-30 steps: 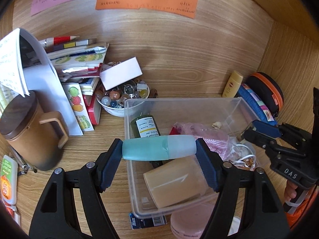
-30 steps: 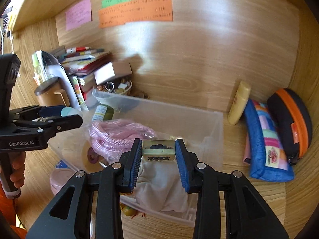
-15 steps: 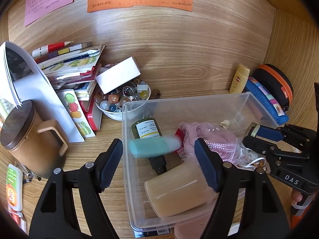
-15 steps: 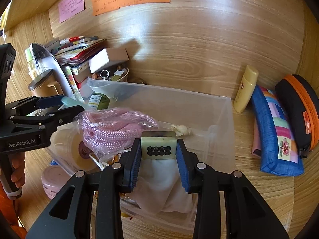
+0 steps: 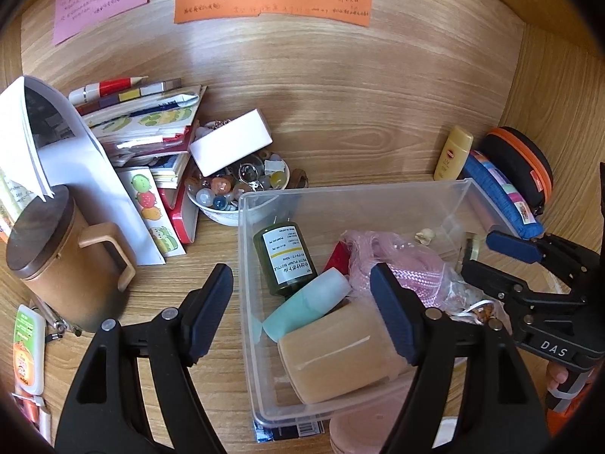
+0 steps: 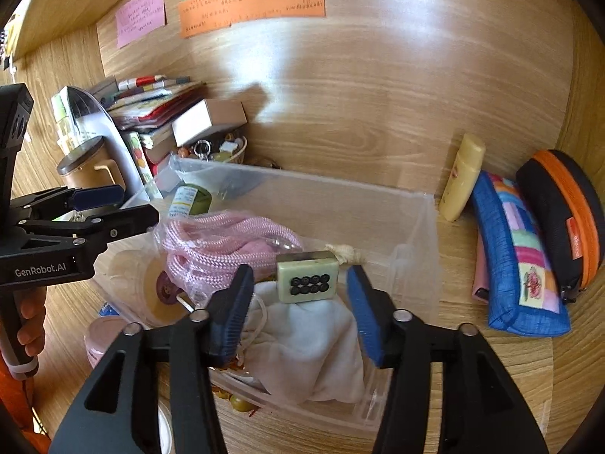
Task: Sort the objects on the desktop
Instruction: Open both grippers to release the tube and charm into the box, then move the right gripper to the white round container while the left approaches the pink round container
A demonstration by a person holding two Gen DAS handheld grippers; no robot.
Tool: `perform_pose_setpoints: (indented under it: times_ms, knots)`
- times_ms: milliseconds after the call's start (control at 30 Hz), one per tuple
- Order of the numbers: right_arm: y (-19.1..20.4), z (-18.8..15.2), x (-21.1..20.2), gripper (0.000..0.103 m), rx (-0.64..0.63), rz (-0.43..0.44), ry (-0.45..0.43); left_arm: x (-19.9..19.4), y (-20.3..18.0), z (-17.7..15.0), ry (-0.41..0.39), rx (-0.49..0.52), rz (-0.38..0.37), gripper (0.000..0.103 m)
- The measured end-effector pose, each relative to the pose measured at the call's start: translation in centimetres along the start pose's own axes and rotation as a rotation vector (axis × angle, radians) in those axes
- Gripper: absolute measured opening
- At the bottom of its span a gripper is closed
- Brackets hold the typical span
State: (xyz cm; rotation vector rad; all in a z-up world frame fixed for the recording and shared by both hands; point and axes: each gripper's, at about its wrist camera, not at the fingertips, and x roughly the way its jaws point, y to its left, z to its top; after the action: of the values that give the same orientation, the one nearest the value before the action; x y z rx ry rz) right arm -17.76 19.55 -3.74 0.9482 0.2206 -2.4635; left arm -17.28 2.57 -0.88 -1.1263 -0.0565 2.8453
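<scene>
A clear plastic bin (image 5: pixel 340 189) holds a green pump bottle (image 5: pixel 283 257), a bagged pink rope (image 6: pixel 223 242), a tan roll (image 5: pixel 340 348) and a white cloth (image 6: pixel 314 344). A teal bottle (image 5: pixel 306 308) lies slanted in the bin between the green bottle and the roll. Above it, my left gripper (image 5: pixel 300 270) is open with nothing in its grip. My right gripper (image 6: pixel 300 270) hovers over the bin's right end, its jaws opening. A pale green mahjong tile (image 6: pixel 306 278) sits between them on the cloth, with a gap to each pad.
Left of the bin stand a brown lidded mug (image 5: pixel 56 265), a book stack (image 5: pixel 143 125), a white box (image 5: pixel 230 142) and a bowl of marbles (image 5: pixel 234 189). On the right are a yellow tube (image 5: pixel 452 153), a blue pouch (image 6: pixel 518 257) and a black-orange case (image 6: pixel 563 212).
The teal bottle left my left gripper and dropped into the bin. My right jaws, shut on the mahjong tile before, have spread apart from it.
</scene>
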Motion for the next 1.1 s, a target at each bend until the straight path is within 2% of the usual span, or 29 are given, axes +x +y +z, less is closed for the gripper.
perform_pose_setpoints:
  times_ms: [267, 433, 600, 833, 1100]
  knots:
    - [0.2, 0.3, -1.3, 0.055, -0.006, -0.015, -0.031, -1.9, -0.3, -0.3, -0.026, 0.006, 0.012, 0.076]
    - [0.3, 0.4, -2.8, 0.063, -0.001, -0.03, -0.058, -3.7, 0.1, -0.7, -0.066, -0.002, 0.029, 0.089]
    - [0.3, 0.2, -4.6, 0.072, 0.03, -0.028, -0.079, -5.3, 1.0, -1.3, -0.088, -0.023, 0.024, 0.092]
    - [0.7, -1.0, -6.8, 0.074, 0.077, -0.016, -0.086, -7.1, 1.7, -3.1, -0.088, -0.039, 0.013, 0.095]
    - [2.7, -3.8, -7.3, 0.075, 0.072, 0.002, -0.037, -7.8, 2.8, -5.7, -0.054, -0.076, 0.008, 0.096]
